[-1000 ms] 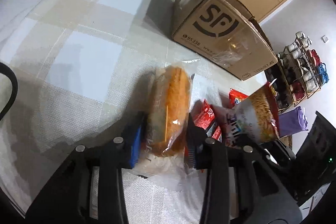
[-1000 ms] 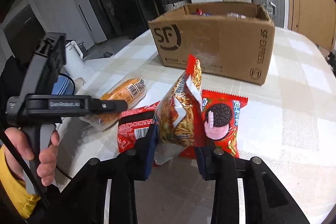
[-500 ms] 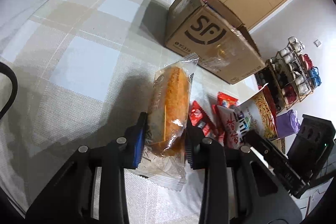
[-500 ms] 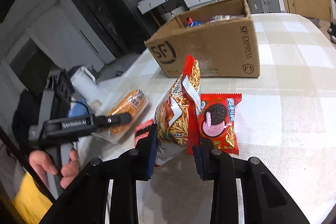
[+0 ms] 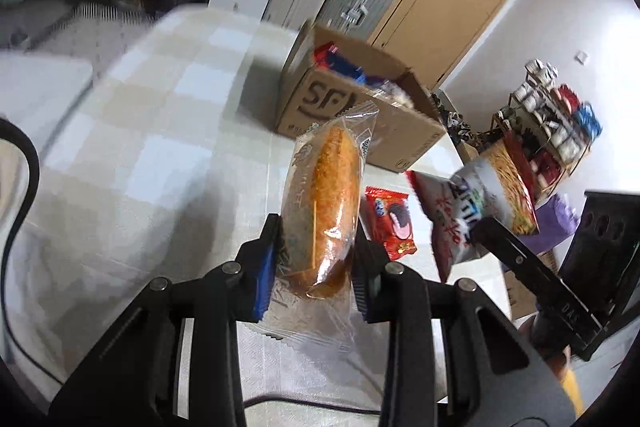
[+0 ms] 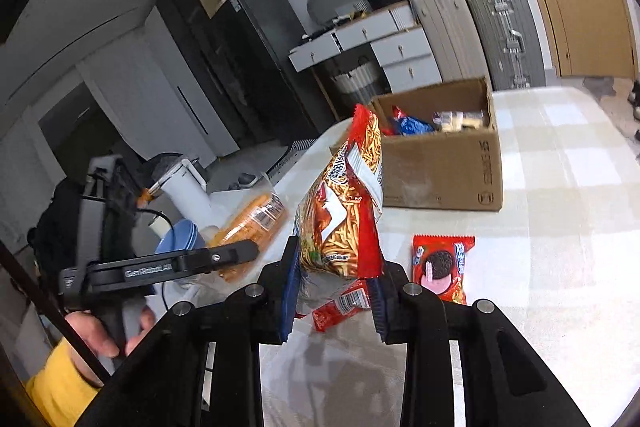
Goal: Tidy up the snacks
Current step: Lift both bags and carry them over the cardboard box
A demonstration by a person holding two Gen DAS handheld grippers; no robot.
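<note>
The wrapped bread roll is standing on end, clear of the table, with the left gripper clenching its lower part between both blue pads. The crimped end of the clear wrapper is hanging below the fingers. The noodle snack bag is likewise being held upright above the table, with the right gripper clamping its bottom edge. A red cookie packet is lying flat on the checked tablecloth, just to the right of the right gripper. A second red packet is lying beneath the noodle bag, partly hidden. The open cardboard box is sitting farther back on the table, well apart from both held items, with several wrapped snacks inside. A hand with a yellow sleeve is gripping the left gripper's handle.
</note>
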